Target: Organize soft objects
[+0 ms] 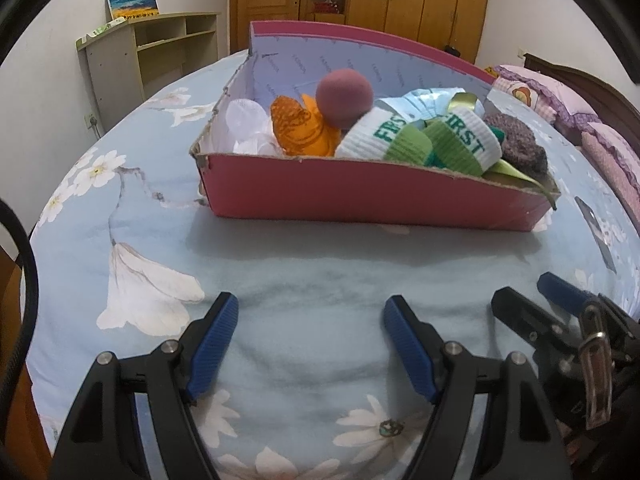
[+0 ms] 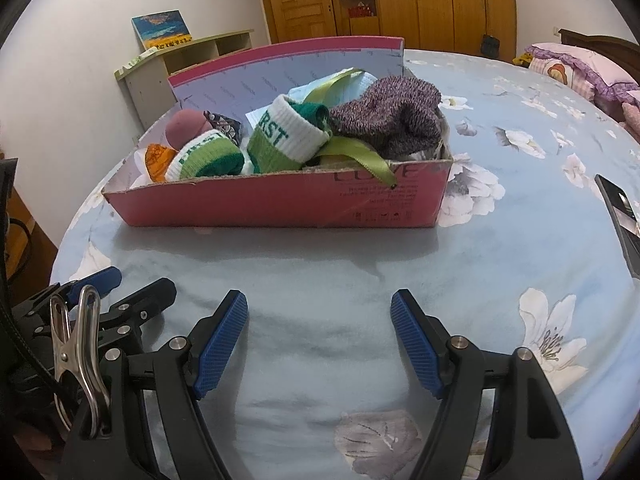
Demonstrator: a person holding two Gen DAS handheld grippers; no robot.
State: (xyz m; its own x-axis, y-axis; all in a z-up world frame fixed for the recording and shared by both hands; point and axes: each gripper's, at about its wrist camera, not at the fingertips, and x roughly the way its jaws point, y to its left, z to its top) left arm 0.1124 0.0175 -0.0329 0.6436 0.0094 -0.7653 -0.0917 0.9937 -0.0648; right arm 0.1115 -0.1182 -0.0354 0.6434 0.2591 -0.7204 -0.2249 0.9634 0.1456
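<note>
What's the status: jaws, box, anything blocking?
Left gripper and right gripper jaws open, empty. Pink cardboard box on floral bedspread, full of rolled socks. Nothing between jaws and box.

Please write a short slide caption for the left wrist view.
Open left gripper hovers over floral bedsheet, facing pink box of socks.

Black gripper [image 1: 310, 316] arms, ribbed blue pads [image 1: 216, 340] (silver screws)

A home bedroom: floral-sheeted bed [image 2: 500, 216], frilled pillows [image 2: 576, 66], wooden wardrobe [image 2: 440, 0] and low shelf [image 1: 160, 46].
</note>
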